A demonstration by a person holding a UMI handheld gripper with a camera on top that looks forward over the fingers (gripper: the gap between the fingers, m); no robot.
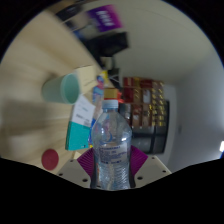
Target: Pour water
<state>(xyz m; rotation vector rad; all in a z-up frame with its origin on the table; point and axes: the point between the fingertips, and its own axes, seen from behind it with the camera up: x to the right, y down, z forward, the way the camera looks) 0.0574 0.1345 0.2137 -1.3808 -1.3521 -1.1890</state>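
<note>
Between the fingers [112, 170], at six o'clock: water bottle [111, 143], clamped by both pads, capped, tilted with the view. Toward ten o'clock on the table [35, 60], green cup [61, 88], likely awaiting the pour.

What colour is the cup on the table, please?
Light green cup, seen in the gripper view.
</note>
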